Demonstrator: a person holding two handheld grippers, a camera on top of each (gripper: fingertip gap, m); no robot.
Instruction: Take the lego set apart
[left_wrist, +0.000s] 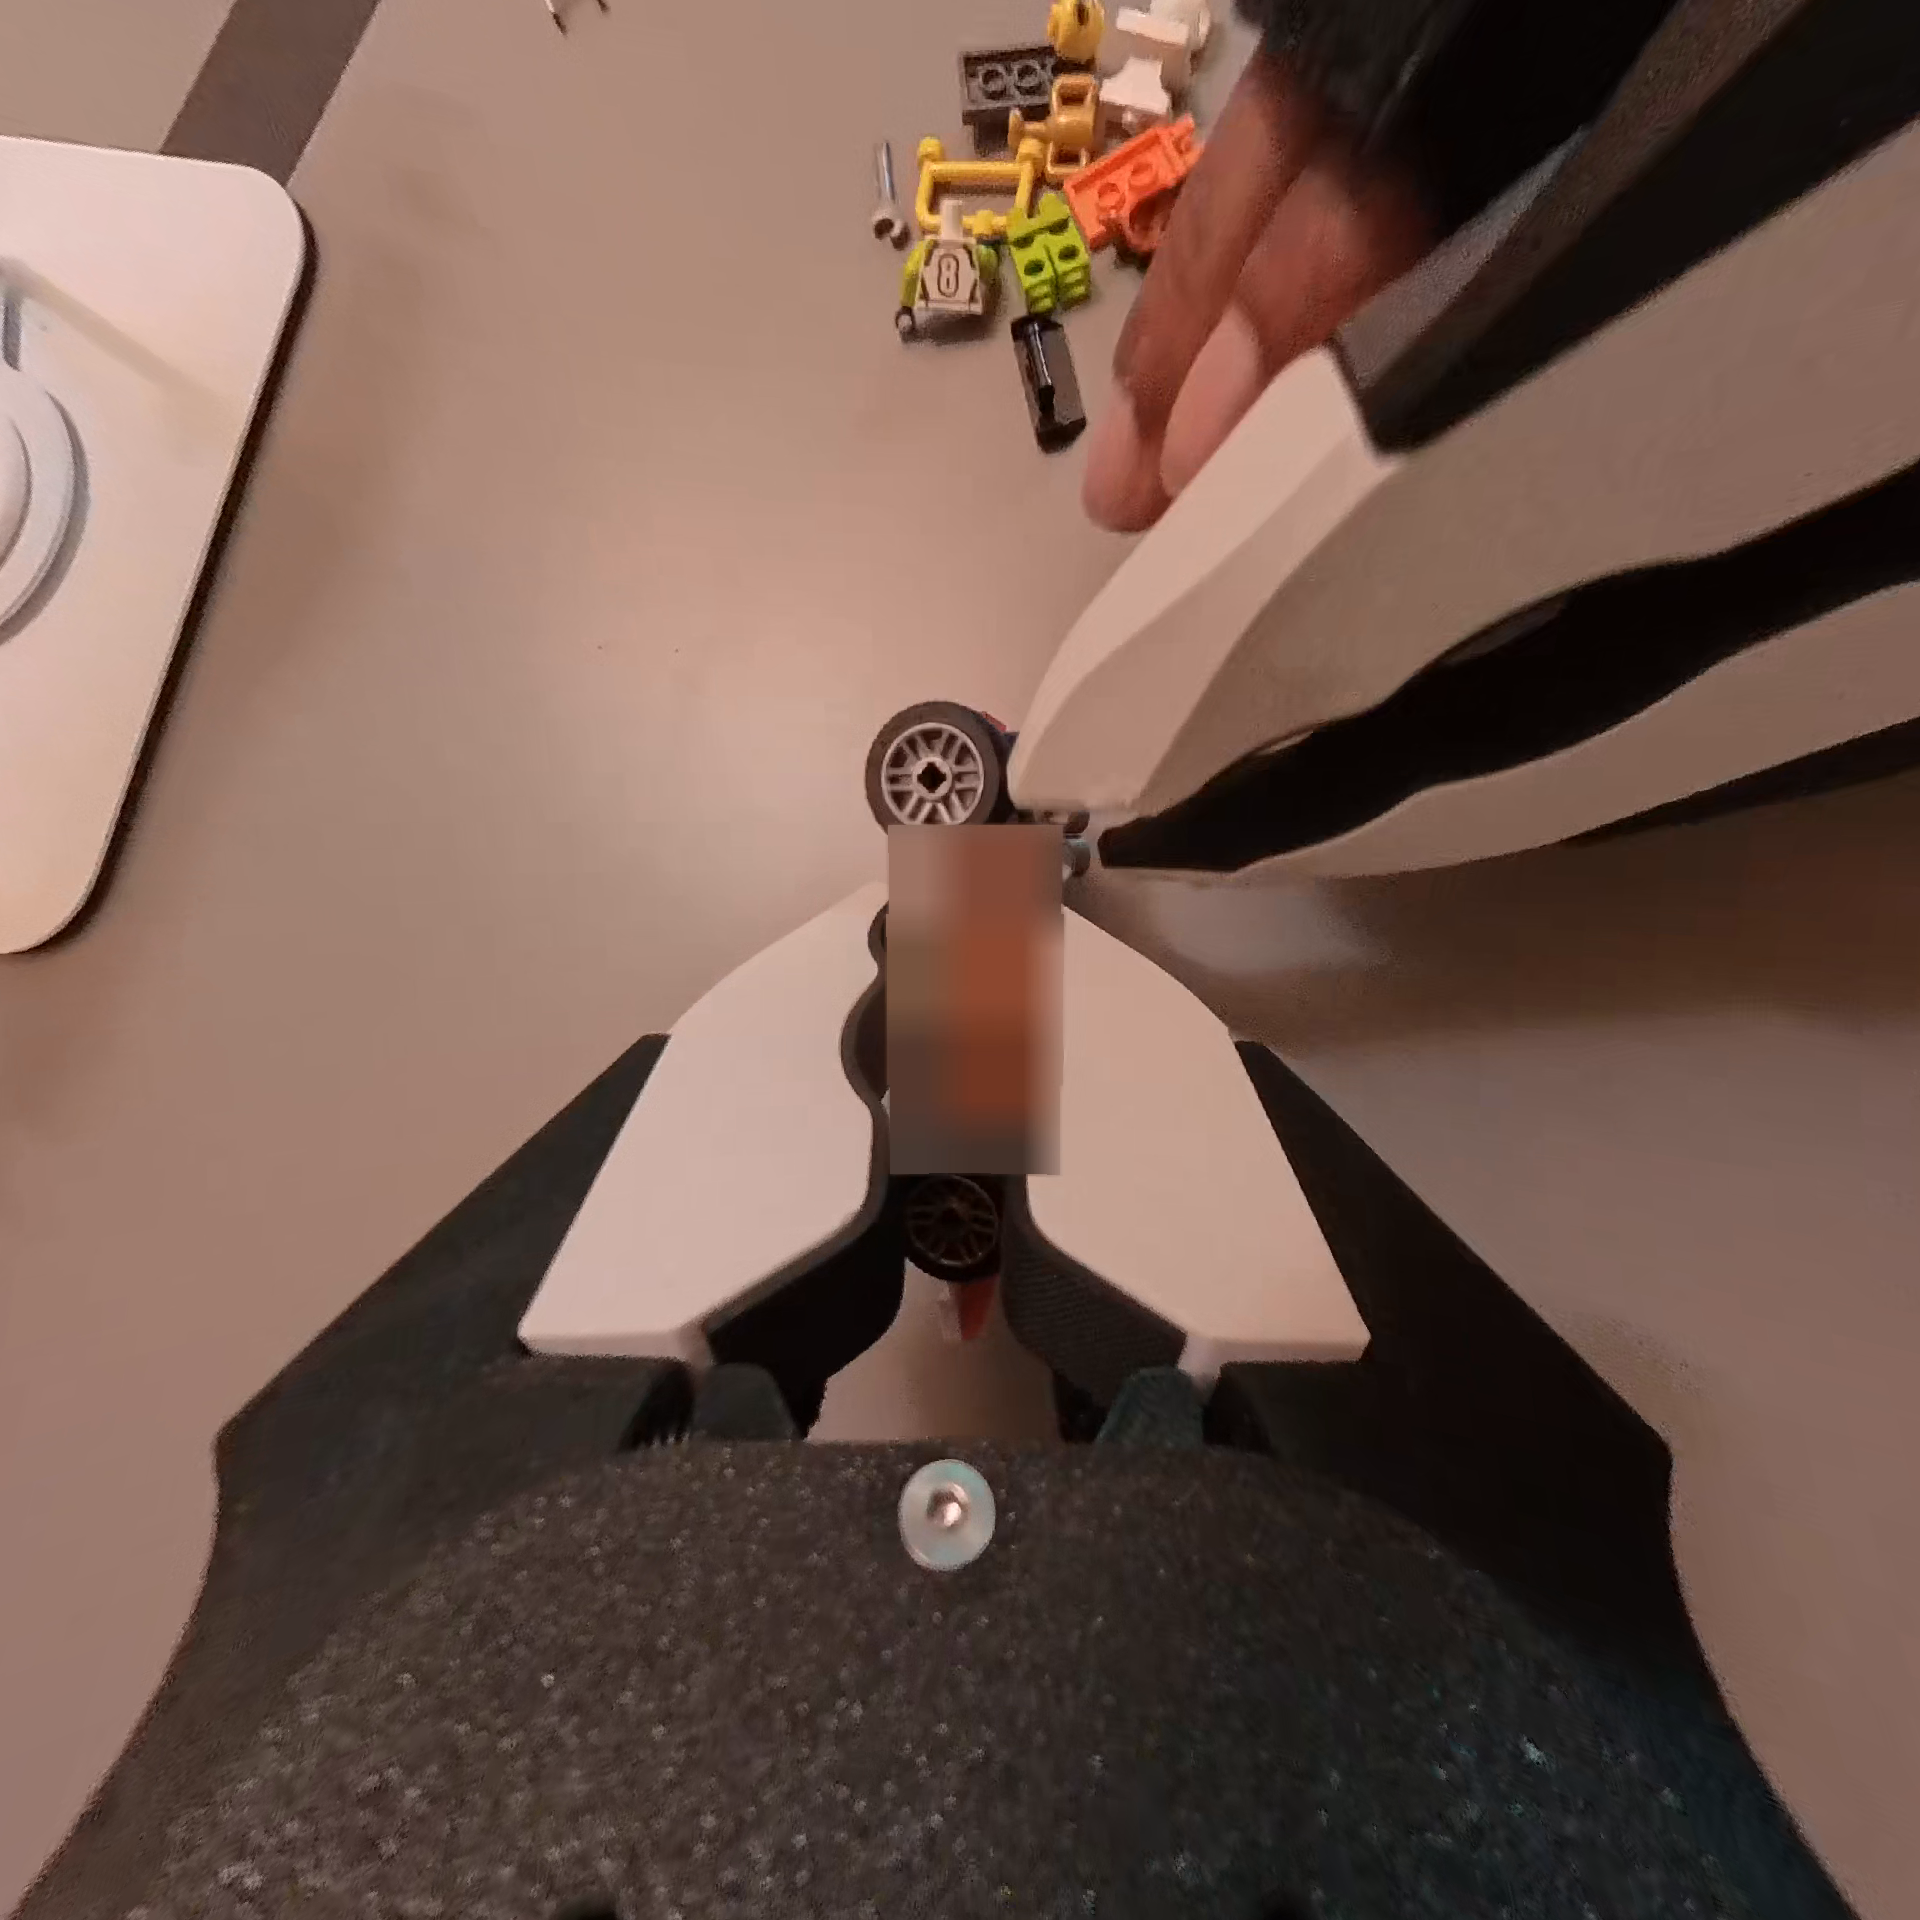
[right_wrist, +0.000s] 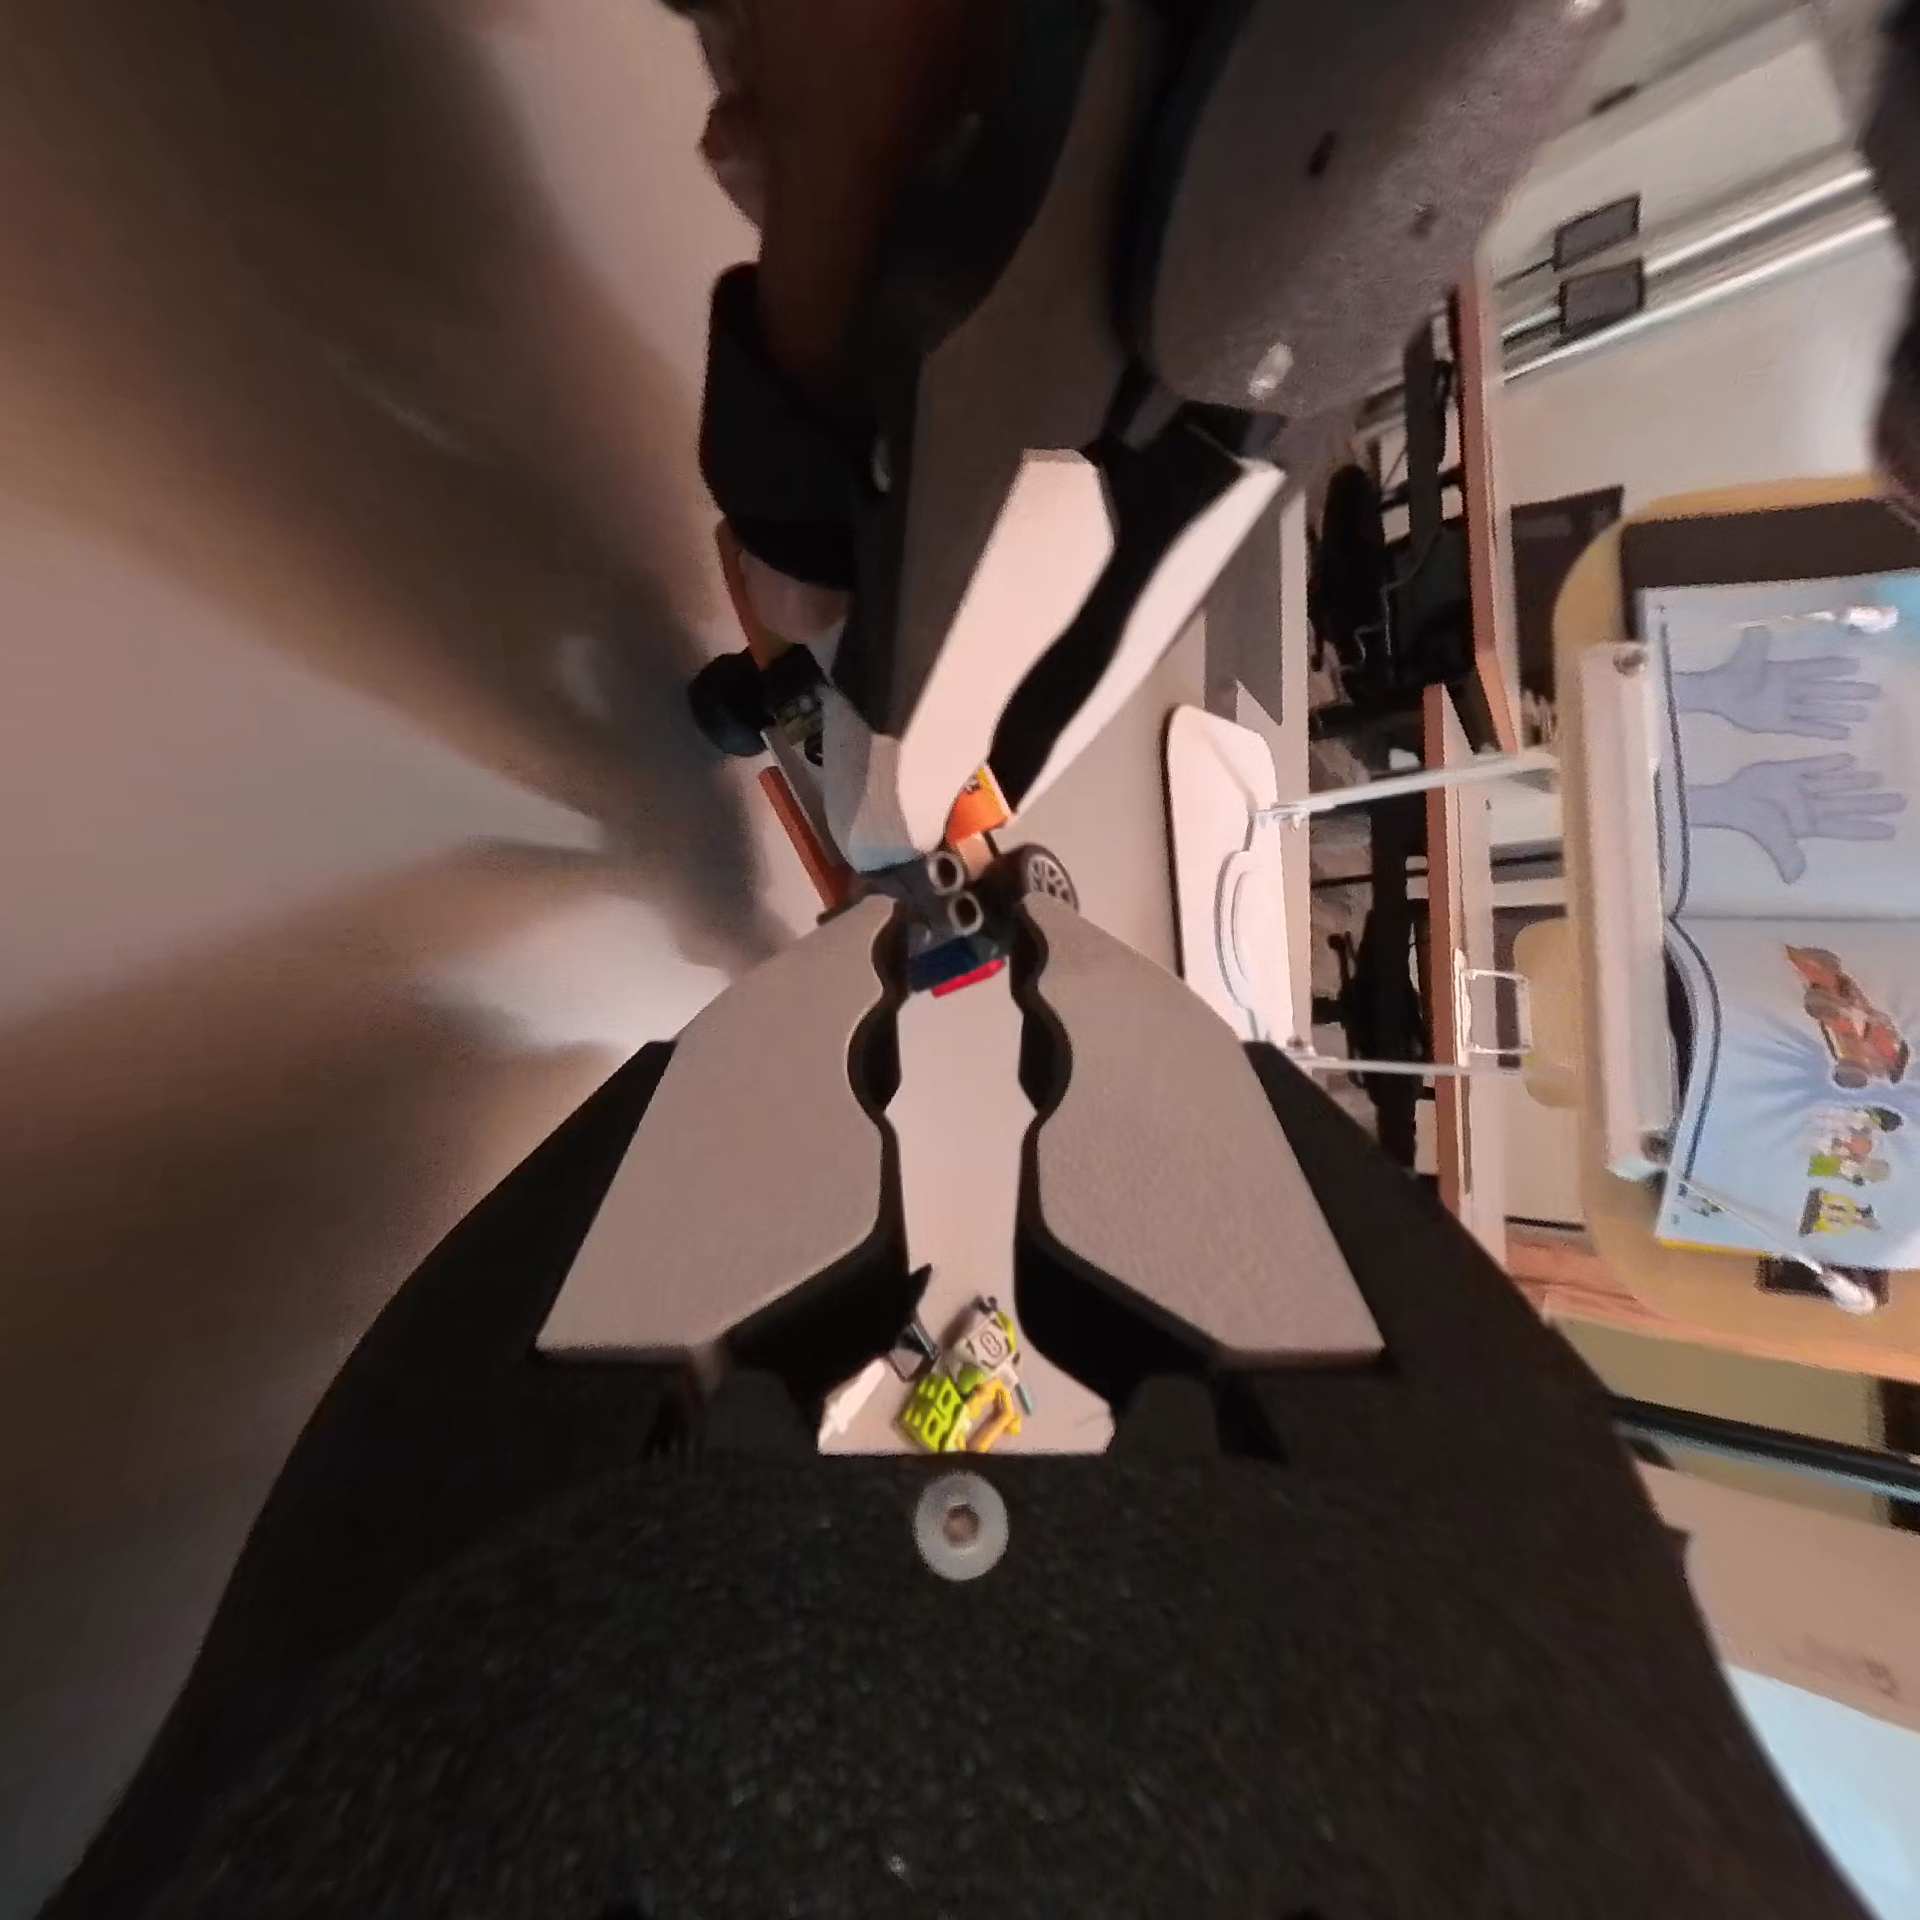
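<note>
White fingers of the left gripper clench the lego car above the table; the right gripper pinches its dark end piece. Farther off, loose pieces crowd the far side, with bare tabletop between and a white tray on the left.

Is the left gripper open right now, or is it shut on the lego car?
Shut on the lego car: the left gripper has its white fingers pressed against both sides of it.
</note>
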